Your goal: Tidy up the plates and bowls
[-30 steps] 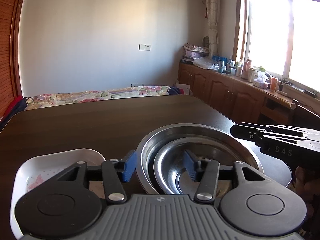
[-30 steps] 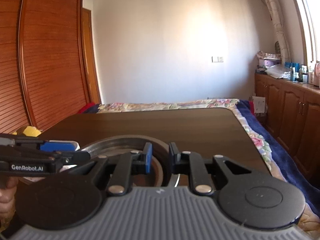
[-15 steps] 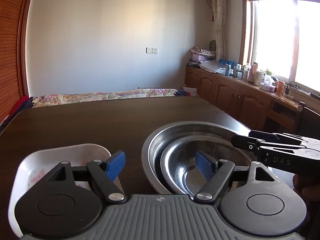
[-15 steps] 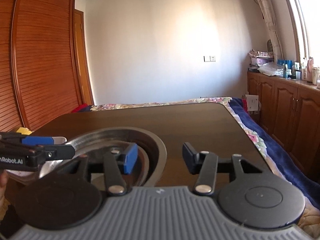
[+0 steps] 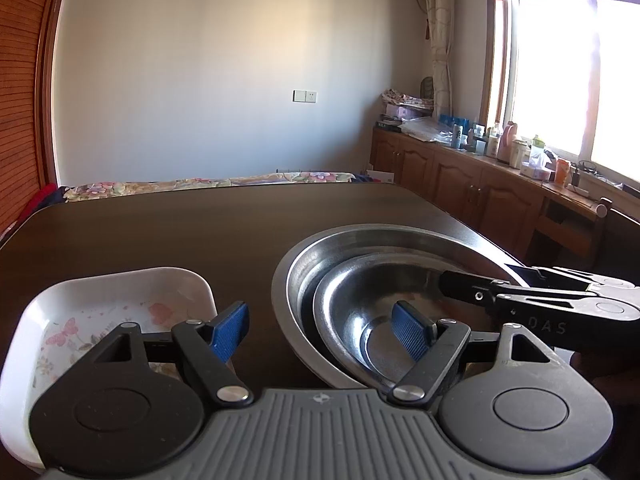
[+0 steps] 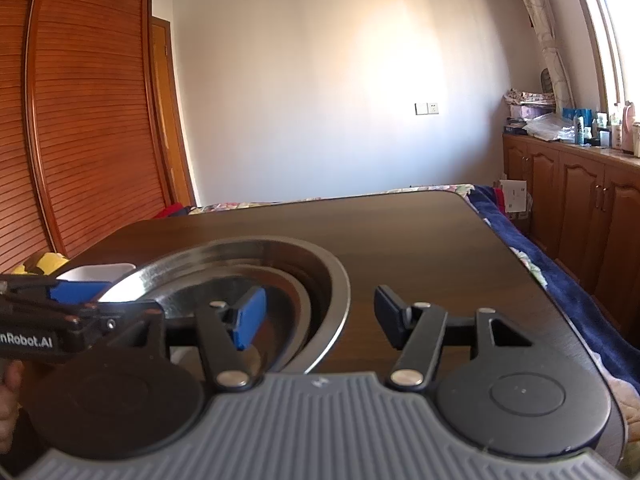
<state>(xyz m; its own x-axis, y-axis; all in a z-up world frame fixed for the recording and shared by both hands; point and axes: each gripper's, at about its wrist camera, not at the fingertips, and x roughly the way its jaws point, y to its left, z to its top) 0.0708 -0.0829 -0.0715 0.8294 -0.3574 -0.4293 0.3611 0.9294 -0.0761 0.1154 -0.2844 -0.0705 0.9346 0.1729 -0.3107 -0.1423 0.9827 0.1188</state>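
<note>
On a dark wooden surface (image 5: pixel 168 232), three steel bowls sit nested: a large steel bowl (image 5: pixel 320 256) holding a middle bowl (image 5: pixel 348 300), which holds a small bowl (image 5: pixel 376 344). Only the left wrist view looks down into the stack, showing all three polished rims and dull reflections inside. It also shows a white dish (image 5: pixel 116 304), rectangular with rounded corners and printed with pink butterflies and flowers, lying just beside the stack at 9 o'clock. The left tongs (image 5: pixel 322 332) stand wide, straddling the near left rim of the stack without pressing it. The right tongs (image 5: pixel 452 286) reach in from 3 o'clock over the bowls. The right wrist view shows what the left cannot: the right tongs (image 6: pixel 318 316) are opening, blue pad inside the large bowl's (image 6: pixel 336 292) wall and the other outside, neither gripping. A person's hand (image 6: pixel 10 392) shows at the left edge. There the dish (image 6: pixel 96 272) is a white sliver behind the left tongs (image 6: pixel 76 300).
</note>
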